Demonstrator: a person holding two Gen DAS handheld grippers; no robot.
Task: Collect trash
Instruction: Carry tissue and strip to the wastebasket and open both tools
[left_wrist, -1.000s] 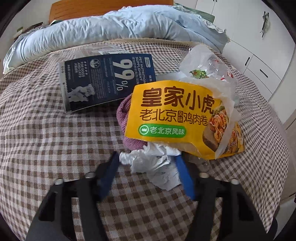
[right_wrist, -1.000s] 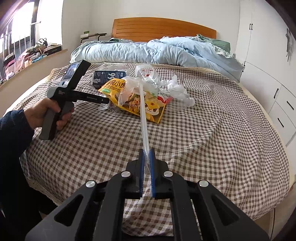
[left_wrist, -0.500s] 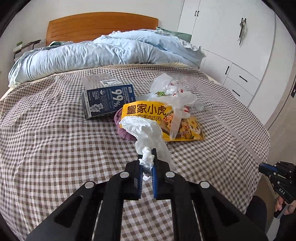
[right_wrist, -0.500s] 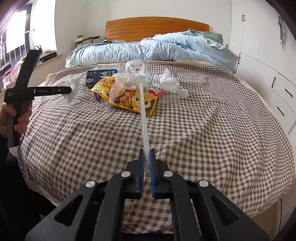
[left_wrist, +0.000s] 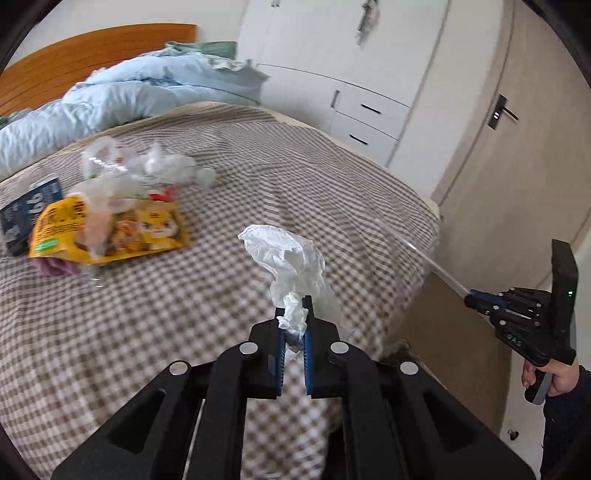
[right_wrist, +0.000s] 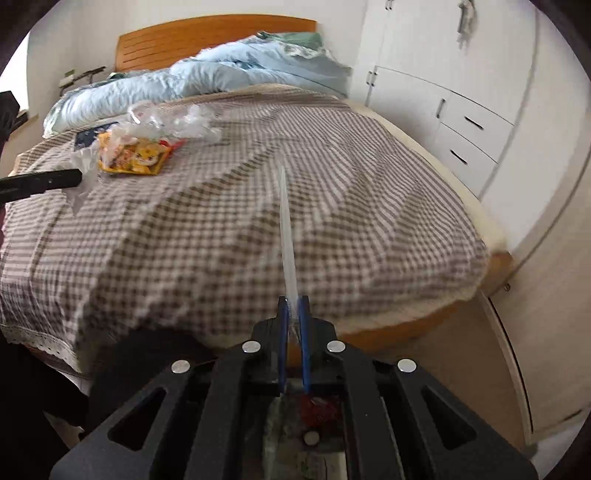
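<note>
The left gripper (left_wrist: 294, 317) is clamped on a crumpled white tissue (left_wrist: 286, 258), held up over the near edge of the checkered bed (left_wrist: 147, 314). The right gripper (right_wrist: 293, 317) pinches a long clear plastic strip (right_wrist: 286, 229). The rest of the trash, like the yellow snack bag (left_wrist: 110, 232), sits on the far left of the bed.

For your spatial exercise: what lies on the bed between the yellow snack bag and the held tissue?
Only bare checked bedspread, seen from the left wrist, between yellow snack bag and tissue.

Soft daylight, motion-blurred bedspread, fisheye bending and dark corners
</note>
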